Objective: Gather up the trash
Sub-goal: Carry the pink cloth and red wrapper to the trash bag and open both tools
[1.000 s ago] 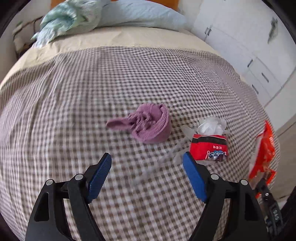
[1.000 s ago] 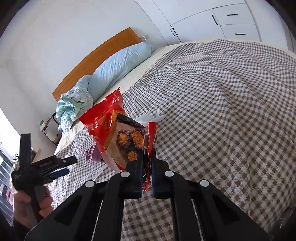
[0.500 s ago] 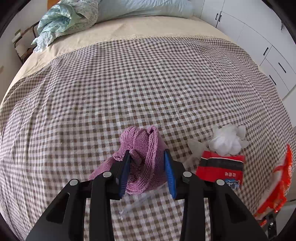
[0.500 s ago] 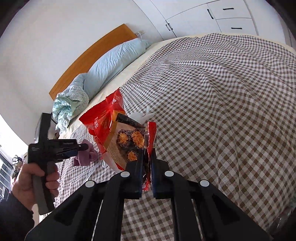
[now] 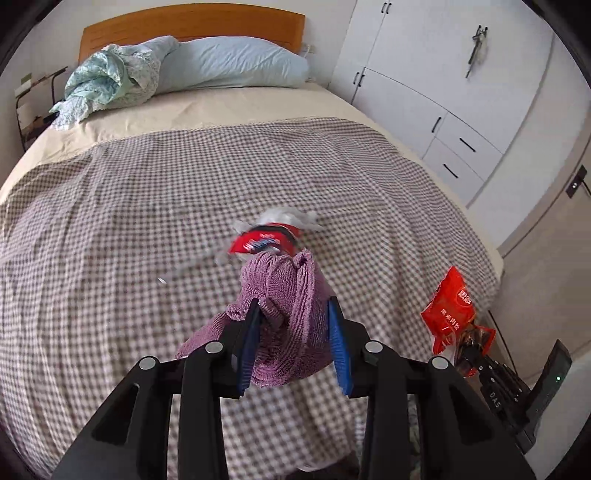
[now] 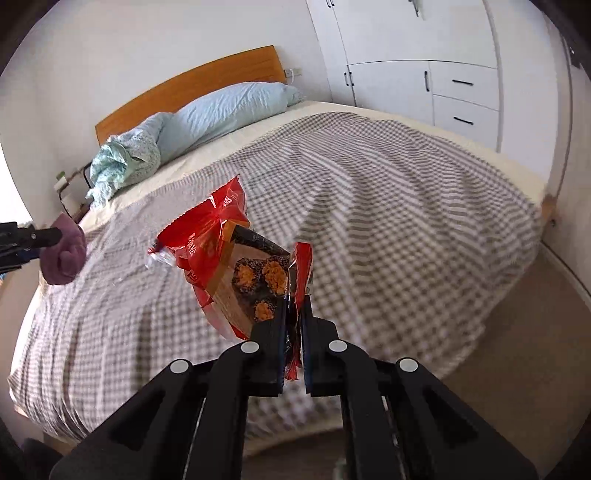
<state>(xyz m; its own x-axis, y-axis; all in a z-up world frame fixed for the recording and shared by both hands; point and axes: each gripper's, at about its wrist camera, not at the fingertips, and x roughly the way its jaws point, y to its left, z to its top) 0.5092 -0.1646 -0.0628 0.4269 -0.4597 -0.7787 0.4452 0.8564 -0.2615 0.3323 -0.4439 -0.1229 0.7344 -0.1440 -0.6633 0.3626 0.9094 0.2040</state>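
Above the near part of the bed point(image 5: 110, 221), which is spread with a brown-and-white checked blanket point(image 5: 184, 184), the left claw point(image 5: 293, 332) is clamped on a bunched purple knitted cloth point(image 5: 288, 314); its blue pads point(image 5: 251, 339) press the cloth from both sides, and the cloth hangs clear of the blanket with a loose tail drooping to the left. Just beyond the cloth, a red tissue pack point(image 5: 264, 242) with white tissue point(image 5: 284, 218) puffing out of its top lies on the blanket, blurred in the left wrist view. To the right, off the bed's edge, the right claw point(image 6: 293, 314) is closed tight on the edge of a red snack wrapper point(image 6: 207, 240), which stands up out of the jaws; a brown inner tray printed with orange-topped dark pieces point(image 6: 258, 280) shows inside the torn wrapper. In the right wrist view the left claw with its purple cloth appears at the far left, well apart from the wrapper. At the far end of the bed a light blue pillow point(image 5: 229, 62) and a crumpled pale green patterned quilt point(image 5: 107, 81) rest against an orange wooden headboard point(image 5: 192, 22). White cupboards with black handles point(image 5: 443, 92) stand along the right wall.
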